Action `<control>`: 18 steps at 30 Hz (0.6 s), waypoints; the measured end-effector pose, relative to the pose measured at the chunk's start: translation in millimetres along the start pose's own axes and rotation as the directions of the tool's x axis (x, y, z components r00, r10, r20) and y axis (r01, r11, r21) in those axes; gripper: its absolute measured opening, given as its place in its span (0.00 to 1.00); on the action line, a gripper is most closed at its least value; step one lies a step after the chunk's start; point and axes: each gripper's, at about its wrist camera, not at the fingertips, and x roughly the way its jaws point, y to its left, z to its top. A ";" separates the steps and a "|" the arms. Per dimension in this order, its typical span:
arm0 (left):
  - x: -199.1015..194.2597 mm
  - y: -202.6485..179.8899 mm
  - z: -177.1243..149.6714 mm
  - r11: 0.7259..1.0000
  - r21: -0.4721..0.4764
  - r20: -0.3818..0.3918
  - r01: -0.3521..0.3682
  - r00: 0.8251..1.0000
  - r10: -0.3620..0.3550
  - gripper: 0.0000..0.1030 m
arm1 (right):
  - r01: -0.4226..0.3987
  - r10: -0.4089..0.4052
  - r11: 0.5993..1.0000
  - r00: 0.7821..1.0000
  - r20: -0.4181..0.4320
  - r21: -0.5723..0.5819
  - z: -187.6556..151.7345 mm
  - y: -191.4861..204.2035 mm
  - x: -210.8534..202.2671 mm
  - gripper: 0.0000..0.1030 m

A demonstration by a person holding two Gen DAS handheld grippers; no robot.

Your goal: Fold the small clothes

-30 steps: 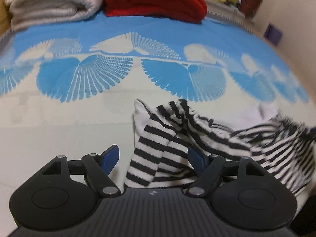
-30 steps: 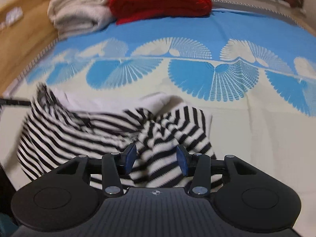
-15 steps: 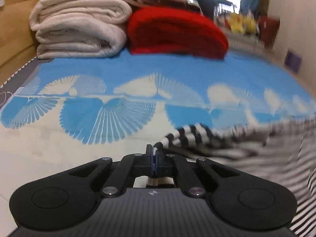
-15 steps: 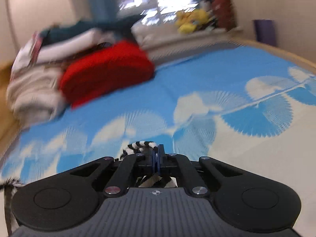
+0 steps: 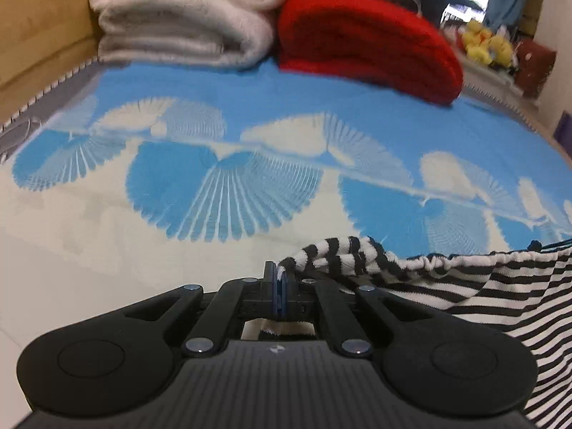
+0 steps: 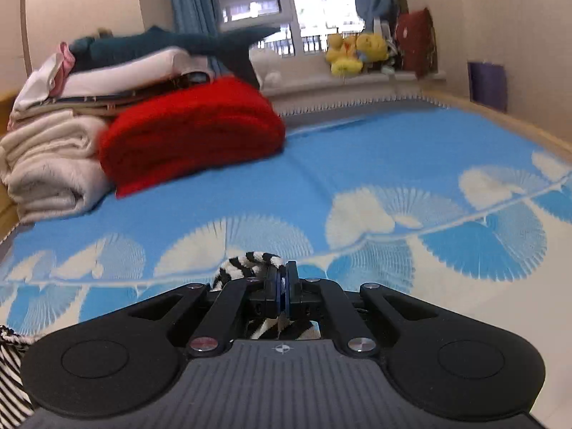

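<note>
- Between the pinched fingers of the left claw (image 5: 279, 290) sits a bunched edge of the striped garment (image 5: 493, 286), black and white; the two blue pads are pressed together with the cloth clamped between them.
- From that grip the garment runs off to the right of the left wrist view, its gathered hem pulled into a taut line and the striped body hanging below it, raised off the bed (image 5: 107, 250).
- A scrap of the same striped cloth shows through the opening just behind the left claw's fingers.
- The right claw (image 6: 283, 290) is likewise clenched, fingers drawn together on another bunch of the striped garment (image 6: 250, 262), which curls up in a small hump just left of the fingertips.
- More striped cloth shows in the gap behind the right claw's fingers, and a strip of it hangs at the far left edge of that view.
- Under both claws lies the bed with its blue and cream fan-pattern cover.
- At the head of the bed a folded red blanket (image 6: 189, 136) lies against a stack of folded cream blankets (image 6: 50, 168), with further folded cloth piled on top.
- Yellow plush toys (image 6: 355, 52) sit on the window sill behind the bed.
</note>
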 end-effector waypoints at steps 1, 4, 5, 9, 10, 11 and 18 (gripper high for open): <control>8.8 -1.9 -0.5 1.000 0.002 -0.064 0.001 0.998 -0.001 0.06 | 0.016 -0.016 1.000 0.999 -0.030 0.002 -3.5 0.6 5.6 0.02; 36.1 -6.5 -16.1 0.998 0.062 -0.301 -0.010 0.953 0.028 0.33 | 0.076 -0.090 0.996 0.930 -0.357 -0.053 -31.1 -0.5 55.5 0.05; 30.9 -8.7 -14.2 0.996 0.087 -0.284 -0.032 0.957 0.056 0.36 | 0.094 -0.117 0.993 0.887 -0.446 -0.072 -43.0 -2.2 66.4 0.05; -1.5 -14.1 -3.1 0.996 0.084 -0.149 -0.033 0.988 0.045 0.61 | 0.098 -0.121 0.992 0.919 -0.376 -0.081 -36.1 -3.2 51.1 0.21; -7.0 -16.1 -2.1 0.998 0.063 -0.139 -0.021 0.990 0.030 0.61 | 0.086 -0.109 0.993 0.929 -0.354 -0.080 -33.2 -4.0 43.9 0.28; -10.9 -19.6 -1.5 0.999 0.046 -0.131 -0.005 0.991 0.011 0.61 | 0.076 -0.099 0.994 0.934 -0.342 -0.079 -30.9 -5.7 39.0 0.31; -23.6 -83.5 -14.8 0.985 0.163 -0.095 0.056 0.995 -0.041 0.60 | 0.046 -0.120 0.981 0.908 -0.402 -0.189 -46.3 -4.4 40.4 0.08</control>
